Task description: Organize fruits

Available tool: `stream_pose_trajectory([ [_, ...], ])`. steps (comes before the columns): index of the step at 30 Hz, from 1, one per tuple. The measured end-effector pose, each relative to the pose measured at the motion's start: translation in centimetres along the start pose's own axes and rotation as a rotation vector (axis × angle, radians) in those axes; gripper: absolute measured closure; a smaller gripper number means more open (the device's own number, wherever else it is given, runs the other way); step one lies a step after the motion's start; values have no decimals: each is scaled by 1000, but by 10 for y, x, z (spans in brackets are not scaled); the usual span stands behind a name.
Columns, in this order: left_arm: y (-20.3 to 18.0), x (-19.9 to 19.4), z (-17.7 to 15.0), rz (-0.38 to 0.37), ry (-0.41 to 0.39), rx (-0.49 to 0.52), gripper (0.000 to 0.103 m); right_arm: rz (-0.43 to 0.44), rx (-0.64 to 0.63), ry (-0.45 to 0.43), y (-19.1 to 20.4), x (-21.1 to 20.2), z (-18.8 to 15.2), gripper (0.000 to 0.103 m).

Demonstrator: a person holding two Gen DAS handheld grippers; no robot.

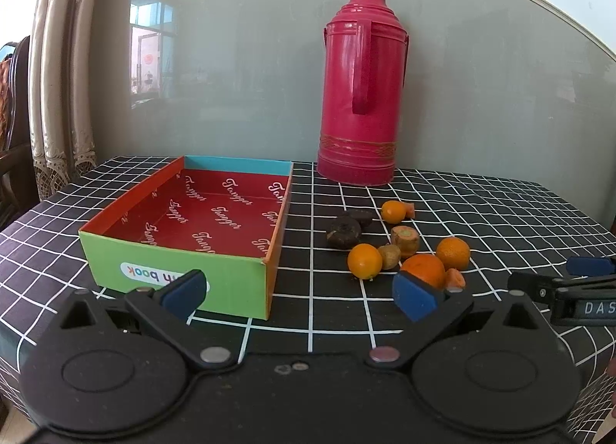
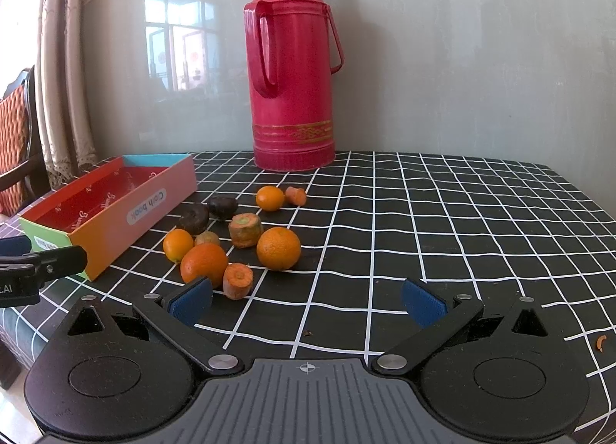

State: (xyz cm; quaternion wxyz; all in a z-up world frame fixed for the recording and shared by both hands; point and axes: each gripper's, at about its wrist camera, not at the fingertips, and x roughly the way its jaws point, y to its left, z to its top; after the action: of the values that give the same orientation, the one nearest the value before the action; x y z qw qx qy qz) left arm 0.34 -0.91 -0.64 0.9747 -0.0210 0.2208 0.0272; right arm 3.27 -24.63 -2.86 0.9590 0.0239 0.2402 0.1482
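A colourful open box (image 1: 169, 251) with a red printed inside stands empty on the checked cloth; it also shows in the right wrist view (image 2: 115, 220). To its right lies a pile: several oranges (image 1: 364, 261) (image 2: 278, 248), carrot pieces (image 1: 405, 240) (image 2: 238, 280) and dark brown fruits (image 1: 343, 231) (image 2: 193, 218). My left gripper (image 1: 298, 292) is open and empty, just before the box's near corner. My right gripper (image 2: 307, 303) is open and empty, just before the pile; its left pad (image 2: 190, 303) is close to a carrot piece.
A tall red thermos (image 1: 360, 97) (image 2: 292, 78) stands at the back against the grey wall. Black checked cloth (image 2: 462, 232) covers the table. A curtain and a chair (image 2: 17, 143) are at the left. A small orange scrap (image 2: 600, 343) lies at the right front.
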Motion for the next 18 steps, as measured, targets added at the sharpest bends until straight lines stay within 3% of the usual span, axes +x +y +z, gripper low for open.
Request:
stream_pose_trajectory([
  [18, -1, 1, 0, 4, 4, 8, 6, -3, -3, 3, -1, 0, 0, 0],
])
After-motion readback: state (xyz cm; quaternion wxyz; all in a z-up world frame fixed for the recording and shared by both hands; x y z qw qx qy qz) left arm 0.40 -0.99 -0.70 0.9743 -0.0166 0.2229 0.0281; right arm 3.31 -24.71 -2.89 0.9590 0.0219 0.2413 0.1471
